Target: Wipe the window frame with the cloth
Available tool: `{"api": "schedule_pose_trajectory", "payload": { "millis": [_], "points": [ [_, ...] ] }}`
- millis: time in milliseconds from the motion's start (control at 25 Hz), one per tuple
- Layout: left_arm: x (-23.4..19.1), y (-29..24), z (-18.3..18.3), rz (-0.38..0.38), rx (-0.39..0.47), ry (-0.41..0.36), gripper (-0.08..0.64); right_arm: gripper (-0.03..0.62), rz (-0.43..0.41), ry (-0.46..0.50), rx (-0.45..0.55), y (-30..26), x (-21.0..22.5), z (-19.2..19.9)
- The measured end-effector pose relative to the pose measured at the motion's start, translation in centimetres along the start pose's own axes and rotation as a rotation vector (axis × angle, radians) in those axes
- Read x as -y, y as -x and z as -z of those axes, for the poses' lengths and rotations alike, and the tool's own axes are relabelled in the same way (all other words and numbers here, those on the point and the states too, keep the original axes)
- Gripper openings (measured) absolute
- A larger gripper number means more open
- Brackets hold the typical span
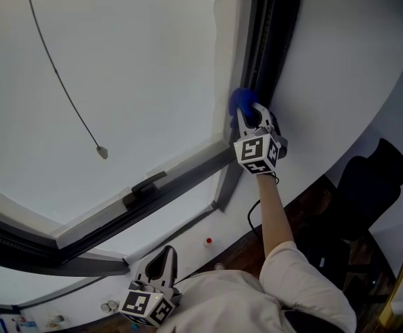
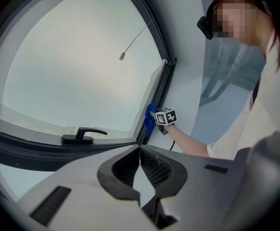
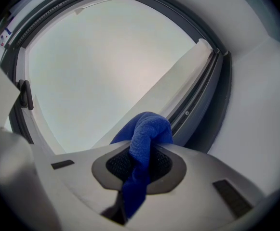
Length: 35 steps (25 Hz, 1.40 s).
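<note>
The right gripper point(image 3: 140, 163) has its jaws drawn in narrow, pinching a blue cloth point(image 3: 142, 139) between the dark ribbed pads. The cloth's long axis runs along the jaws. A thin tail hangs back toward the gripper's body, and a thick bunched fold points forward past the tips. In the head view that fold point(image 1: 241, 101) lies against the upright side of the window frame point(image 1: 265, 40), at the edge where the pale strip meets the dark channel. The right gripper point(image 1: 248, 113) is raised on an outstretched arm point(image 1: 274, 207), with its marker cube point(image 1: 259, 152) facing the camera.

The left gripper point(image 2: 140, 153) is held low and apart from the work. Its jaws meet at the tips with nothing between them. It shows at the bottom of the head view point(image 1: 161, 261), close to the person's body.

Beyond the left jaws a dark window handle point(image 2: 83, 135) lies flat on the lower bar of the frame. The frame's side rail point(image 2: 160, 85) rises from the corner, with the cloth point(image 2: 151, 115) against it part-way up. Farther off, a thin cord with a small weight point(image 1: 101, 151) hangs in front of the pale pane. A black chair point(image 1: 367, 179) stands off to the right.
</note>
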<state>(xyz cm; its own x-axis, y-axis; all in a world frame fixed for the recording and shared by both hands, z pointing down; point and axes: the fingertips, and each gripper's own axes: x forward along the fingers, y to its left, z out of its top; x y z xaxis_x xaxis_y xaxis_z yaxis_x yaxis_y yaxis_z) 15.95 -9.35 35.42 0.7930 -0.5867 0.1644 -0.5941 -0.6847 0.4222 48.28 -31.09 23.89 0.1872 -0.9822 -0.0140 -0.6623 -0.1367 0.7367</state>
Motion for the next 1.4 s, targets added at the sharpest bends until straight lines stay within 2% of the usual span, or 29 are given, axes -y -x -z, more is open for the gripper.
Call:
{"api": "schedule_pose_trajectory", "payload": {
  "millis": [320, 640, 1400],
  "points": [
    [-0.3, -0.2, 0.2, -0.003, -0.009, 0.005, 0.011, 0.057, -0.033, 0.020, -0.033, -0.1, -2.2, 2.0],
    [-1.0, 0.3, -1.0, -0.025, 0.011, -0.020, 0.011, 0.057, -0.034, 0.005, -0.066, 0.0, -4.4, 4.3],
    [0.0, 0.2, -1.8, -0.048, -0.004, -0.049, 0.011, 0.057, -0.138, -0.016, -0.117, 0.5, -9.5, 9.0]
  ]
}}
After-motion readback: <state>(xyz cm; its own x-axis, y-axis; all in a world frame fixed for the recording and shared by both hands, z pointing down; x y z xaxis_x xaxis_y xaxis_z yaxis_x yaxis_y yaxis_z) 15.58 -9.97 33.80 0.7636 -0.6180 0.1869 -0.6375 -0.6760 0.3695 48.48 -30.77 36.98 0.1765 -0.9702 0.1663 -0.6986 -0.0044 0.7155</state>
